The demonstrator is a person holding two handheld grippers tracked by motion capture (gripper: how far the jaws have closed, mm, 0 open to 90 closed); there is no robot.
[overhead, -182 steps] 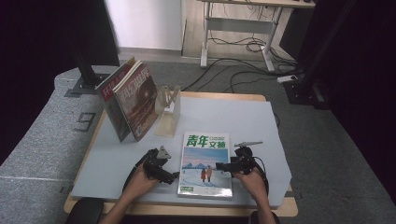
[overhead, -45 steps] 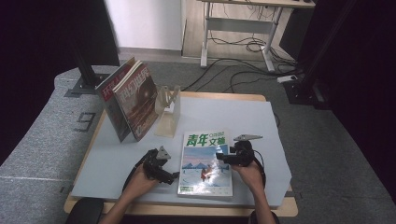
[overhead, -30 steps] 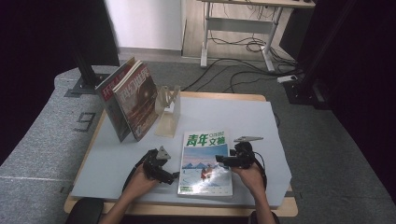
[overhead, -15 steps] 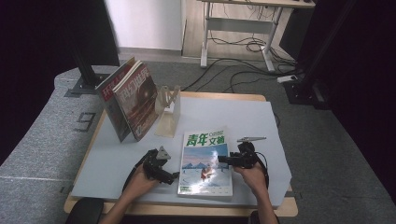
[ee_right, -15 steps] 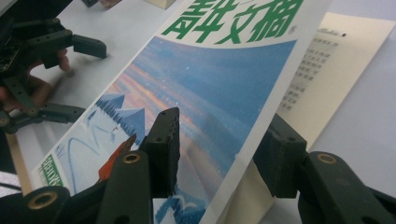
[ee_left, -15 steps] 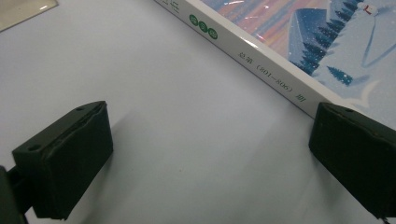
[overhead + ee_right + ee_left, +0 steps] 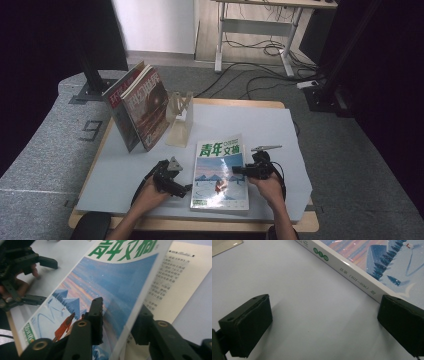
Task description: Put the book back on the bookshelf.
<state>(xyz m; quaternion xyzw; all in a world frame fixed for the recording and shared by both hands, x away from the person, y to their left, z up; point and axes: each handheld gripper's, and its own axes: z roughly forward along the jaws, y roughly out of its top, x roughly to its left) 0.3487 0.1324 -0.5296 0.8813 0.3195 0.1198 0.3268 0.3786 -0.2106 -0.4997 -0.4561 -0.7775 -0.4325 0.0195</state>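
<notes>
Since a second ago, right claw (image 7: 117, 322) narrowed around the magazine's (image 7: 220, 172) front cover (image 7: 110, 290), jaws just closing, one on the printed face and one beneath; pads near the sheet, contact not clear enough to call a pinch. Cover edge lifted off the first page (image 7: 175, 280), cream paper with small black print exposed beneath. Left claw (image 7: 324, 322) unmoved, spread wide, nothing between its jaws, one jaw just beside the magazine's white spine (image 7: 352, 272), low over the pale counter (image 7: 120, 172).

Magazine lying flat at about 6 o'clock on the counter, near the front edge, between the two hands. Glossy cover: white band at the top with large green characters, then a blue-and-orange sky over snowy blue peaks and dark firs, with a small red-orange figure in the lower half. Small green mark at one lower corner; spine white with green dots and grey print.

At about 10 o'clock, well apart from the magazine, two dark red books (image 7: 142, 110) standing tilted against a clear stand (image 7: 180, 117).

Left hand (image 7: 150, 192) and right hand (image 7: 267, 185) entering from 6 o'clock, each gripping its tool.
</notes>
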